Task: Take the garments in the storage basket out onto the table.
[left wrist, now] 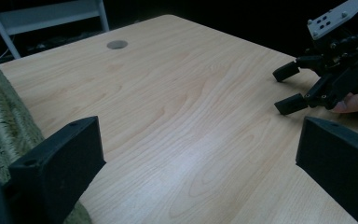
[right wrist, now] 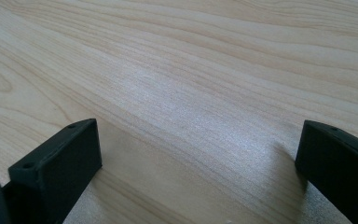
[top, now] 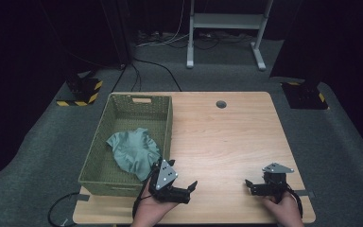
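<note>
Lying crumpled: cloth (top: 133,151), woven basket (top: 99,150)

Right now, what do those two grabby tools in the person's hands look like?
Both are black two-jaw tongs with blocky flat jaws. The left tongs and right tongs each carry a grey three-cornered plate dotted with small holes on top. A black cable trails off the table edge.

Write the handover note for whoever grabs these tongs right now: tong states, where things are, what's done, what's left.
Left tongs: open, holding nothing, low over the table's near edge, beside the basket's near right corner.
Right tongs: open, holding nothing, near the table's front right.
Cloth: teal, crumpled, lying inside the green woven basket on the table's left side.
Done: the cloth is in the basket.
Left: probably nothing, unless the cloth is meant to come out; neither pair touches it.
</note>
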A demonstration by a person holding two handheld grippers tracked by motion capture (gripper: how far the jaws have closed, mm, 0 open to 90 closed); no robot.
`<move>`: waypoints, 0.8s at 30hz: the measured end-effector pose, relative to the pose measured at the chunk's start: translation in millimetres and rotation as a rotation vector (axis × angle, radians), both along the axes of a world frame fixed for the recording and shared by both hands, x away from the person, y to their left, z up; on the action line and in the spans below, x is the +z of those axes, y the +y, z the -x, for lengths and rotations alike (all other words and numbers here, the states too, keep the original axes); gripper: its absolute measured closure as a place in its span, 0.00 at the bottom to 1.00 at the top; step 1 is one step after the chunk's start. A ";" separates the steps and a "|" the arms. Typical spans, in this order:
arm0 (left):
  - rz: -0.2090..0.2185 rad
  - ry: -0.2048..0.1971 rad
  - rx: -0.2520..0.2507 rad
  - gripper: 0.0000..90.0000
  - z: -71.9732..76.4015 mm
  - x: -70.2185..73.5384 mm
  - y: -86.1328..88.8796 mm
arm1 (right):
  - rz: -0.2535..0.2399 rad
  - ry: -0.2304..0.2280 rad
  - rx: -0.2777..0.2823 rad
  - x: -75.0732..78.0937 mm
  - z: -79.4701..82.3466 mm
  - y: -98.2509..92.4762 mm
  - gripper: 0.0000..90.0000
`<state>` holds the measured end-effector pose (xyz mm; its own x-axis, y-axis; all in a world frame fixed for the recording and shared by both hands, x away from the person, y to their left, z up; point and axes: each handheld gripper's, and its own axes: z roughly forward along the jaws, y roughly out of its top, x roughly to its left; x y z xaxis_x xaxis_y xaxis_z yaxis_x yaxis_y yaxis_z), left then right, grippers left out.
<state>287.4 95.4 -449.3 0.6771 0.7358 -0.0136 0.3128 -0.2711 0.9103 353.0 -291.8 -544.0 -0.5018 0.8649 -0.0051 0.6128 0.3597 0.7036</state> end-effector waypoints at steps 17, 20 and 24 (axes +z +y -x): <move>0.029 -0.006 0.060 0.01 -0.2 10.5 24.9 | 0.000 -0.001 0.004 0.0 0.0 0.0 0.00; 0.030 -0.007 0.069 0.01 -0.3 11.5 27.8 | -0.001 0.000 0.004 0.0 0.0 -0.1 0.00; 0.035 -0.004 0.083 0.01 -0.8 12.3 32.0 | -0.001 -0.001 0.004 0.0 0.0 -0.1 0.00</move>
<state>288.2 127.5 -437.0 0.6141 0.7883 -0.0375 0.3293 -0.2128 0.9199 353.0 -291.9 -544.0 -0.5056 0.8628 -0.0043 0.6109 0.3615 0.7044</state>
